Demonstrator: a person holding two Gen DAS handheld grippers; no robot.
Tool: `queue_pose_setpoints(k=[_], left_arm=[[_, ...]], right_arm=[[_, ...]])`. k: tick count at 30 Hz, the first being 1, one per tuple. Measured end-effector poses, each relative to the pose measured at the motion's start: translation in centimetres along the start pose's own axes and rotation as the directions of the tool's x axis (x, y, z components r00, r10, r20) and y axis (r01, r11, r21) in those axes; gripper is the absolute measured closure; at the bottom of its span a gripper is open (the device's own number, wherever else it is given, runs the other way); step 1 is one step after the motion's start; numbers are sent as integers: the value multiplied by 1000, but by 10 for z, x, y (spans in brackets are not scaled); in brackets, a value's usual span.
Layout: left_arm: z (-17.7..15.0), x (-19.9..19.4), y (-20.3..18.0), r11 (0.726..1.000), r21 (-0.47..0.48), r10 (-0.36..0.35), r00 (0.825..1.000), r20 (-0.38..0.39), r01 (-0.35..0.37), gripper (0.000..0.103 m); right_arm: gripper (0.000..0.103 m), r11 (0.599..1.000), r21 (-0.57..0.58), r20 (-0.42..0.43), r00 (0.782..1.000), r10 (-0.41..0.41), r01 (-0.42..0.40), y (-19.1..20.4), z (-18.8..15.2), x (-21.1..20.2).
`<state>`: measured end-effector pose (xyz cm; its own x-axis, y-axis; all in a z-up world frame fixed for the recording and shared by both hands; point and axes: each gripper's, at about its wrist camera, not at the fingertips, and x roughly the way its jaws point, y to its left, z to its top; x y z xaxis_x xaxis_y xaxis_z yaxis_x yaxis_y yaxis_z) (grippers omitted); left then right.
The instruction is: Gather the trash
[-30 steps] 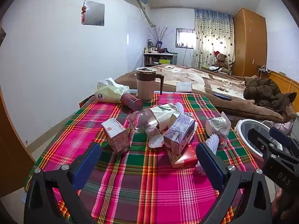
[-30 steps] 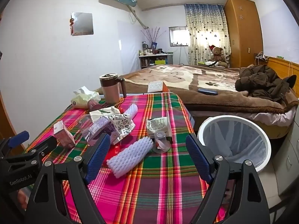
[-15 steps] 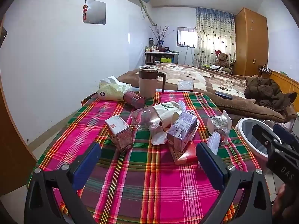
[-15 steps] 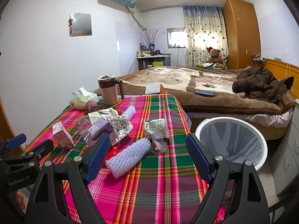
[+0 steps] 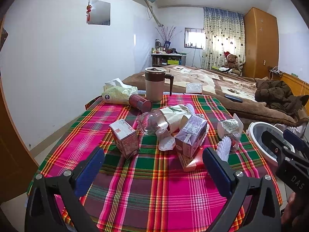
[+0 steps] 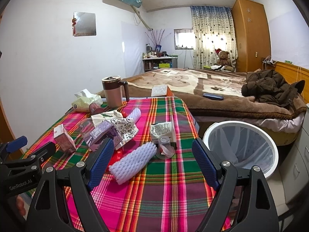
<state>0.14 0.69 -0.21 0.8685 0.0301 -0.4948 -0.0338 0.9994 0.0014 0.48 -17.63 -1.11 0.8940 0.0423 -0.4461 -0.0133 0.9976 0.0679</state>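
Observation:
Trash lies on the plaid tablecloth (image 5: 154, 189): a pink carton (image 5: 125, 138), a purple carton (image 5: 193, 135), a crushed clear bottle (image 5: 148, 121), a white foam net sleeve (image 6: 133, 162), a small clear cup (image 6: 164, 147) and a silver wrapper (image 6: 162, 129). A white bin (image 6: 241, 147) with a clear liner stands on the floor right of the table. My left gripper (image 5: 152, 172) is open and empty above the table's near edge. My right gripper (image 6: 152, 162) is open and empty, just short of the foam sleeve.
A brown lidded mug (image 5: 155, 84), a tissue pack (image 5: 117, 94) and a red can (image 5: 140, 102) sit at the table's far end. A bed (image 6: 212, 85) with a brown blanket lies behind. A wall is on the left.
Both grippers have drawn back and risen slightly, so the table and trash look a little farther off. Both stay open and empty.

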Motion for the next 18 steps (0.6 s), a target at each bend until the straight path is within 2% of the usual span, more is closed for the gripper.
queue_pose_setpoints(k=[18], left_arm=[[-3,3,3,1000,-7,5,1000,-1,-5,0]], right_arm=[[19,1000,-6,-1,1000,-11,11,3,-1,1]])
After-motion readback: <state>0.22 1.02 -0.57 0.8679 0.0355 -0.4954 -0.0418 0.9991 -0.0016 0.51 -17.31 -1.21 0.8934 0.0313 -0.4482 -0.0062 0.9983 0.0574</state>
